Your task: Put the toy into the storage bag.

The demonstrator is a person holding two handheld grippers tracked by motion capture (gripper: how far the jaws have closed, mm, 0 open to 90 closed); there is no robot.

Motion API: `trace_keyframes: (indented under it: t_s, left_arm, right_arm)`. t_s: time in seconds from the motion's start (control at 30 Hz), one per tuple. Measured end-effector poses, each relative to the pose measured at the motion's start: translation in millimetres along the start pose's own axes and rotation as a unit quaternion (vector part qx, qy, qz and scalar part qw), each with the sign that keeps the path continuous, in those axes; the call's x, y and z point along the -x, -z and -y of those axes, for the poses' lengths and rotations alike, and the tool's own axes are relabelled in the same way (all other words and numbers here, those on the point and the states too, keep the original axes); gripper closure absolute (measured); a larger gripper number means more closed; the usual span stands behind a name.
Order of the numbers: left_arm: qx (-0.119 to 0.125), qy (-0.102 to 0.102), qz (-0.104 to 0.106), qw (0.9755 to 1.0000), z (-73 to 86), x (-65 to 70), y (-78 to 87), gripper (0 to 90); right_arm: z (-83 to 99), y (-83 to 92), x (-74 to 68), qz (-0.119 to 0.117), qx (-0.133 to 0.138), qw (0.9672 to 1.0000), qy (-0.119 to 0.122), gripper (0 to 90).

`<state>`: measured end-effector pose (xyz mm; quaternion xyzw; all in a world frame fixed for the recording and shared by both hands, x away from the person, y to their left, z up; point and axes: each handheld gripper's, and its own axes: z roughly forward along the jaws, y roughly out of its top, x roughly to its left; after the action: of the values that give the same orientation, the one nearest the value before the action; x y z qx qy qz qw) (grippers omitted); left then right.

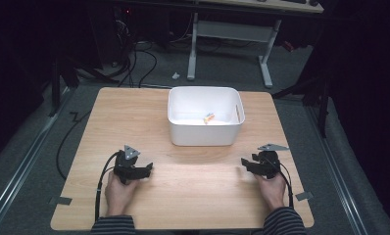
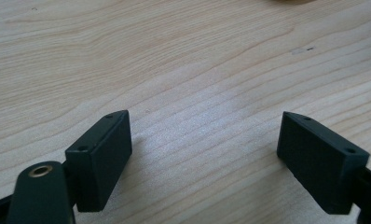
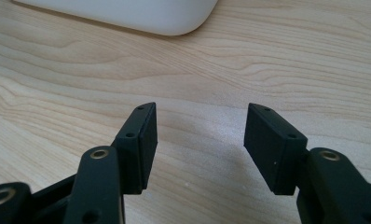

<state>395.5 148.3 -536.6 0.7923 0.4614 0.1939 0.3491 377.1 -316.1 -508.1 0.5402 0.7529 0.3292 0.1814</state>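
Note:
My left gripper (image 1: 148, 168) rests low over the wooden table (image 1: 193, 196) at the front left, held by a hand in a striped sleeve. Its jaws stand wide open over bare wood (image 2: 204, 126). At the front right, my right gripper (image 1: 243, 162) points toward the table's middle. Its jaws are open with nothing between them (image 3: 200, 121). A white bin (image 1: 205, 134) stands at the back middle of the table, with a small yellow and orange object (image 1: 209, 118) lying inside it. The bin's rounded corner (image 3: 174, 21) lies ahead of the right gripper.
Black cables (image 1: 102, 183) trail from both grippers toward the table's front edge. Bits of grey tape (image 1: 60, 200) mark the front corners. Beyond the table, a white desk frame (image 1: 266, 63) and more cables lie on the grey floor.

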Motion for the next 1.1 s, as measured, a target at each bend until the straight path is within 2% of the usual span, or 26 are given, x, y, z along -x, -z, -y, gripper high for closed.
trace_keyframes:
  t_s: [0.8, 0.9, 0.93, 1.1]
  left_arm:
    - [0.0, 0.0, 0.0, 1.0, 0.0, 0.0, 0.0, 18.1]
    - [0.0, 0.0, 0.0, 1.0, 0.0, 0.0, 0.0, 18.1]
    - [0.0, 0.0, 0.0, 1.0, 0.0, 0.0, 0.0, 18.1]
    - [0.0, 0.0, 0.0, 1.0, 0.0, 0.1, 0.0, 18.1]
  right_arm:
    - [4.2, -19.4, -4.8, 0.015, 0.0, 0.9998, 0.015, 41.3]
    - [4.9, -20.8, -5.3, 0.019, 0.006, 0.9996, 0.021, 39.4]
    - [7.2, -23.4, -6.8, 0.03, 0.015, 0.9984, 0.044, 35.7]
    - [8.2, -24.2, -6.1, 0.026, 0.02, 0.9985, 0.045, 34.1]
